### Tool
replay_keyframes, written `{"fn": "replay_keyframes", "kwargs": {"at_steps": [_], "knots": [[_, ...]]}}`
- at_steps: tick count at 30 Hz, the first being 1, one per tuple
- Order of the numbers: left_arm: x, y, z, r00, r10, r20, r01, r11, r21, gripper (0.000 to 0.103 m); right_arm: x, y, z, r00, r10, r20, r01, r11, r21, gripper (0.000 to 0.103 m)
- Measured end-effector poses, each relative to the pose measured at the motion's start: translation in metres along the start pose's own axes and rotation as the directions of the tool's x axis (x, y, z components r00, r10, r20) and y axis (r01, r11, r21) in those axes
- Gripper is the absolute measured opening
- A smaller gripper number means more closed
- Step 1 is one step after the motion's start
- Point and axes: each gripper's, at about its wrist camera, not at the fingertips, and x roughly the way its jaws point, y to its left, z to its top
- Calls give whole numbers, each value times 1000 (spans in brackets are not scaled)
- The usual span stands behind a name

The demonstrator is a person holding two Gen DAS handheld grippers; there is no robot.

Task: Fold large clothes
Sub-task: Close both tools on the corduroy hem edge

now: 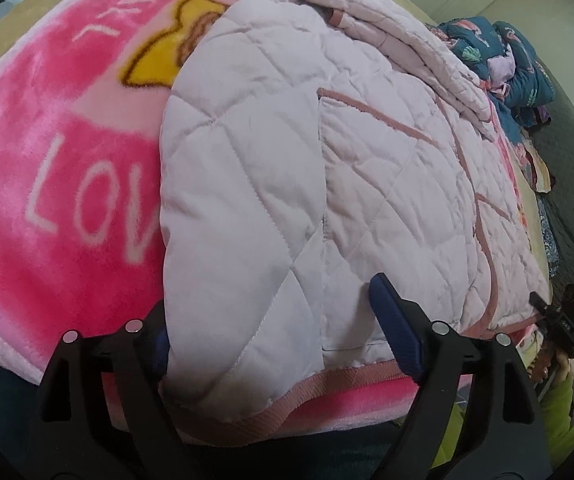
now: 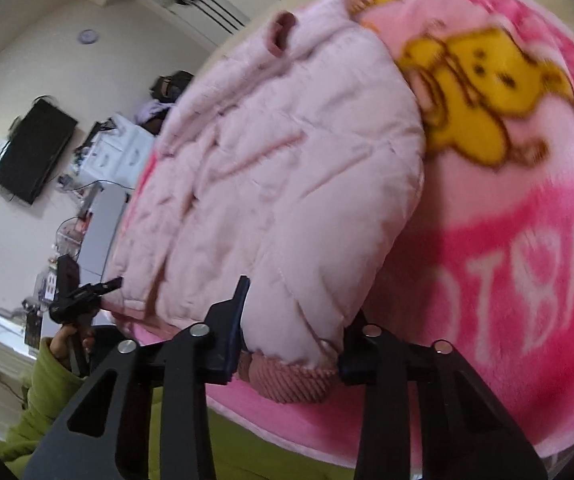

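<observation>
The pale pink quilted jacket (image 1: 327,184) is laid on the pink plush blanket (image 1: 47,160). Its hem corner at six o'clock is straddled by the released left gripper (image 1: 283,344); the ribbed cuff (image 2: 291,380) is pinched by the right gripper (image 2: 287,344). Both edges should be gripped squarely before folding.

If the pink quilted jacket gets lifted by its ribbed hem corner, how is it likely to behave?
The quilted jacket probably flops and drapes: it already lies in soft folds over the fleece blanket. Its puffy padding suggests it is light for its bulk. The smooth shell may slip, though the ribbed hem, between the right tongs, looks easier to grip.
</observation>
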Motion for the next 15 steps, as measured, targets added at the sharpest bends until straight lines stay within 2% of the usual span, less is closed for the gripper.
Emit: {"fn": "replay_keyframes", "kwargs": {"at_steps": [4,9,10,12,15], "knots": [[3,0,1,1000,-9,-21,9,1000,9,76,-16,16,16,996,52,80,-48,998,-51,28],[-9,-7,-2,999,3,45,-5,999,46,35,-28,33,33,987,80,138,-66,992,-105,27],[-11,-6,-1,998,-3,58,0,999,48,31,-28,36,36,986,85,143,-70,992,-107,27],[-17,-7,-1,996,-10,85,5,999,51,18,-30,36,38,985,89,150,-73,991,-113,27],[-27,-11,-1,991,-18,130,10,998,61,16,-30,37,39,984,88,155,-69,990,-124,27]]}}
